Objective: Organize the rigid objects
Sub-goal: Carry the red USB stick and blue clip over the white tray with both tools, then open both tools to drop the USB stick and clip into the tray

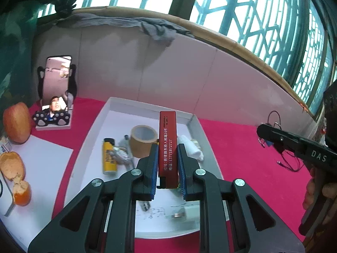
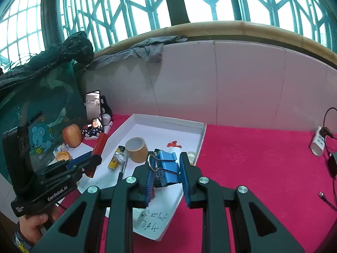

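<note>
Daylight pours through the lattice window (image 2: 147,10), which is blown out to white glare. Below it the tray (image 1: 118,109) is evenly lit with soft shadows. Both views bow strongly at the edges; corners go dark, and the nearest gripper parts are slightly soft.

**Black tongs, blue pads**

Both the left tongs (image 1: 167,164) and the right tongs (image 2: 167,175) are matte black linkages with ribbed blue pads and round silver screws at the joints. White lettering marks their black bodies. A banded bracelet circles the left wrist.
</note>
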A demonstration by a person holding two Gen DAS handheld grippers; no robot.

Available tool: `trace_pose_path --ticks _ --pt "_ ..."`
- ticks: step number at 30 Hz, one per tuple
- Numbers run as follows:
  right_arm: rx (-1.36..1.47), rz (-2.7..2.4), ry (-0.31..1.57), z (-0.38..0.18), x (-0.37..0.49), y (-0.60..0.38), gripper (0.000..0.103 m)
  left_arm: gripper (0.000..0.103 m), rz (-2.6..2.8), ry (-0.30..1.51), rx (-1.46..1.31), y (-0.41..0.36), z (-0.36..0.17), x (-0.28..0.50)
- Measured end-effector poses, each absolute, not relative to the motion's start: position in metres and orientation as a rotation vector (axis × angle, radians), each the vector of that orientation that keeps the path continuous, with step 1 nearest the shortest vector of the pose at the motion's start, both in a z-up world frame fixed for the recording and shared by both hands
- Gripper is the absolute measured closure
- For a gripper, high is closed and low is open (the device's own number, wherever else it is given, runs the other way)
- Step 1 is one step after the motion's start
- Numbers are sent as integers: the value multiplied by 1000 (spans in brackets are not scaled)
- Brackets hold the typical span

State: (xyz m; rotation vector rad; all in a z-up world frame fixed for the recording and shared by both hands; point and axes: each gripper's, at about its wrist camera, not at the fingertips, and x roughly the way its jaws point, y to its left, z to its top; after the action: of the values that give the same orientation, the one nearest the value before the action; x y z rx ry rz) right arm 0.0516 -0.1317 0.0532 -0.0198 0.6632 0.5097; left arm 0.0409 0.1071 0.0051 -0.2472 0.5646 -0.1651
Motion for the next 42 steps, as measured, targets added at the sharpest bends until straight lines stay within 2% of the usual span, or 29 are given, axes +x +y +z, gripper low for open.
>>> trace_pose_path --ticks 13,37,39,40,41,42 --pt "-38 510 715 39 75 -104 81 87 -70 598 -299 153 -13 51" --pt "-49 463 843 -24 127 -50 80 87 -95 742 -250 134 -50 104" --pt "-50 459 841 -26 127 -50 80 82 -93 740 -257 134 -49 104" --pt "-50 457 840 -27 126 -50 76 73 -90 737 -265 135 -49 104" --pt "-50 451 835 -27 125 -51 62 53 -86 735 -267 135 -48 103" --pt "-48 437 821 -26 123 -53 52 40 -79 729 -270 136 -46 102"
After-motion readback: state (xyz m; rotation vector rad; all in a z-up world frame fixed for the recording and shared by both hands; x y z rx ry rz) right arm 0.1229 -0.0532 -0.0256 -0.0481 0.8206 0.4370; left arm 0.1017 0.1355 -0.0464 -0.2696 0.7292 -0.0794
